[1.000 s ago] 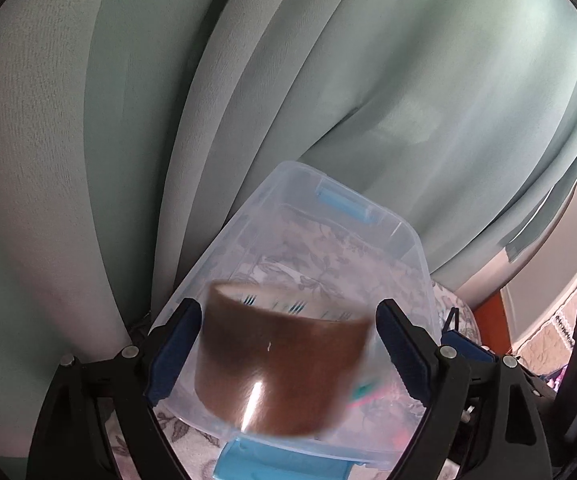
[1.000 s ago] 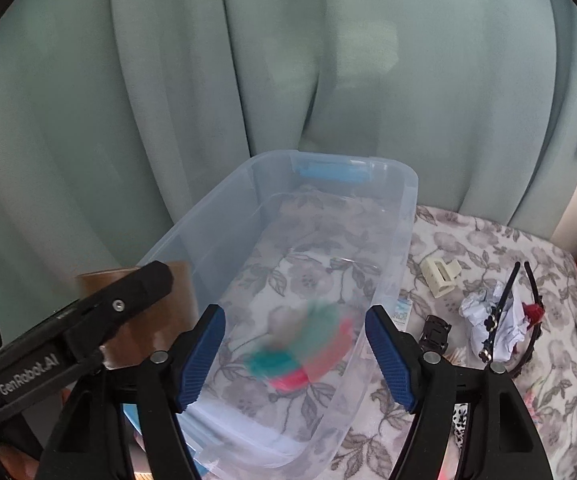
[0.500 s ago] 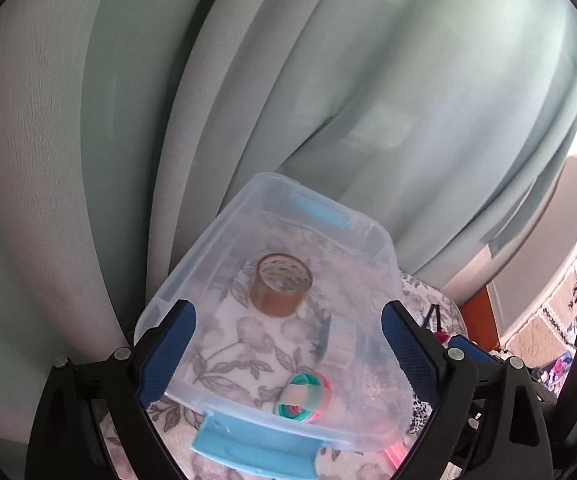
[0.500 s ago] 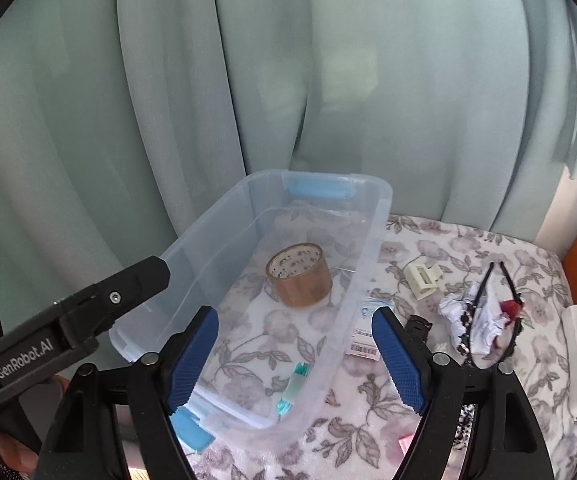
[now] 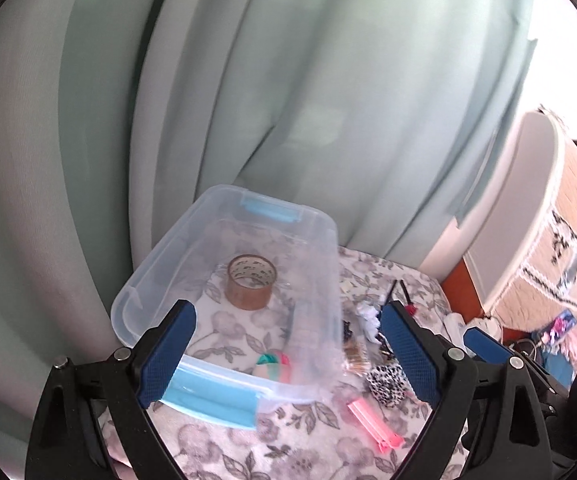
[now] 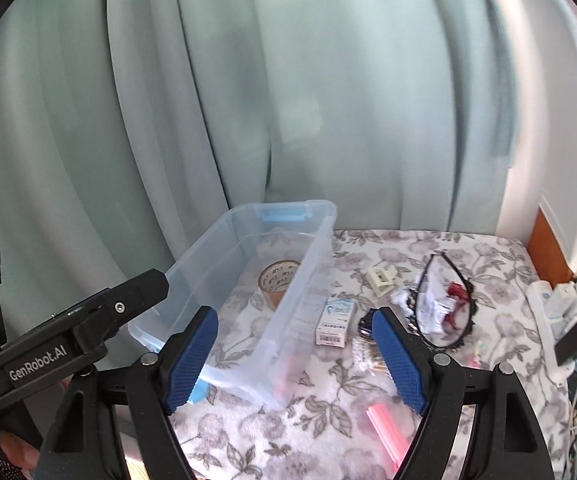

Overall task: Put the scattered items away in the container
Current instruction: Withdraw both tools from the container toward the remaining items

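Both my left gripper (image 5: 286, 354) and right gripper (image 6: 294, 354) hang released and empty. Ahead of them the clear plastic container (image 6: 192, 264) holds the brown tape roll (image 5: 251, 287). The pink plastic clip (image 5: 374, 424), below-right of my left gripper, is thin and flat, so a shallow pinch may slip off it.

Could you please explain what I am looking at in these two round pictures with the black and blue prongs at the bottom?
There is no robot here: a person holds a handheld gripper in each hand, and each carries a wide-angle camera looking out along its jaws. One picture comes from the left gripper, the other from the right gripper; both stand open and empty. Ahead, on a floral cloth, sits a clear plastic bin with a roll of brown tape and a small green and pink item inside. Still outside lie a small white box, a cream hair clip, a black headband, a pink clip and other bits too blurred to name.
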Motion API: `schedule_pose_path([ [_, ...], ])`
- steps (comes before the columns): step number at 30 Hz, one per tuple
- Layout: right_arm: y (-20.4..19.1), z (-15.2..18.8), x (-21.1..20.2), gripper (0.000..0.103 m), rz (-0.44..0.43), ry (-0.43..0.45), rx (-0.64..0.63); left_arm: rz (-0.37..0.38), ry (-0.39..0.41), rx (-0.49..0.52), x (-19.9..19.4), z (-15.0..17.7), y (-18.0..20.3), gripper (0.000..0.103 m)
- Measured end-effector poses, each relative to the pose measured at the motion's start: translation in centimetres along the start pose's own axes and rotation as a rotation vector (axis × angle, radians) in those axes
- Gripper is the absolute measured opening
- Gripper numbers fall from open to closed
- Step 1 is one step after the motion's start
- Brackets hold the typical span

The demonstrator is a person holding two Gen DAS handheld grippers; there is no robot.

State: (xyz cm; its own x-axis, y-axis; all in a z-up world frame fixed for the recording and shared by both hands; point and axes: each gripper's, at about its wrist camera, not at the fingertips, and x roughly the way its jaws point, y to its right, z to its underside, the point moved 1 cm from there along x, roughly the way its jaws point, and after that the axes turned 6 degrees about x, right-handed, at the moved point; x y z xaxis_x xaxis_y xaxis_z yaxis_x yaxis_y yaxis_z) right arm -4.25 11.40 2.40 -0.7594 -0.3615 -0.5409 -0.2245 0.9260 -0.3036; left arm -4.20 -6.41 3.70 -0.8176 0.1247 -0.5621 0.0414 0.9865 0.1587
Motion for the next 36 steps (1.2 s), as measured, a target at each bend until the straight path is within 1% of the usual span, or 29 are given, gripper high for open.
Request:
schedule_pose_path([
  [6,2.5,0.6,-3.4,0.083,-0.009,0.031,0.053,0.010,0.015,0.059,-2.1,0.5,3.3,0.094],
  [11,4.0,1.6,-5.8,0.083,0.001,0.069,0.086,0.025,0.026,0.088,-3.2,1.5,5.7,0.095],
  [13,4.7,2.0,-7.0,0.083,0.011,0.081,0.094,0.021,0.026,0.100,-3.5,1.8,6.6,0.097],
  [19,6.4,2.7,-9.1,0.084,0.048,0.119,0.131,0.056,0.034,0.100,-4.0,2.7,8.4,0.101],
  [20,6.8,2.8,-9.4,0.084,0.052,0.123,0.141,0.059,0.039,0.097,-4.0,3.0,8.7,0.103],
  [22,7.7,3.1,-9.7,0.085,0.063,0.124,0.166,0.059,0.040,0.100,-3.7,3.5,9.1,0.103],
  [26,10.0,4.0,-9.9,0.085,0.089,0.110,0.221,0.062,0.013,0.077,-2.5,4.6,9.4,0.103],
  [29,12.0,4.8,-9.2,0.086,0.085,0.077,0.275,0.068,-0.031,0.052,-0.9,5.6,9.3,0.103],
  [31,12.9,5.5,-8.7,0.086,0.102,0.054,0.294,0.070,-0.065,0.039,0.2,6.4,9.4,0.103],
  [33,13.6,6.2,-8.2,0.086,0.116,0.034,0.310,0.082,-0.105,0.045,1.3,7.4,9.8,0.103],
  [36,14.8,7.2,-7.2,0.086,0.142,0.000,0.338,0.081,-0.147,0.085,2.7,8.8,10.6,0.103],
])
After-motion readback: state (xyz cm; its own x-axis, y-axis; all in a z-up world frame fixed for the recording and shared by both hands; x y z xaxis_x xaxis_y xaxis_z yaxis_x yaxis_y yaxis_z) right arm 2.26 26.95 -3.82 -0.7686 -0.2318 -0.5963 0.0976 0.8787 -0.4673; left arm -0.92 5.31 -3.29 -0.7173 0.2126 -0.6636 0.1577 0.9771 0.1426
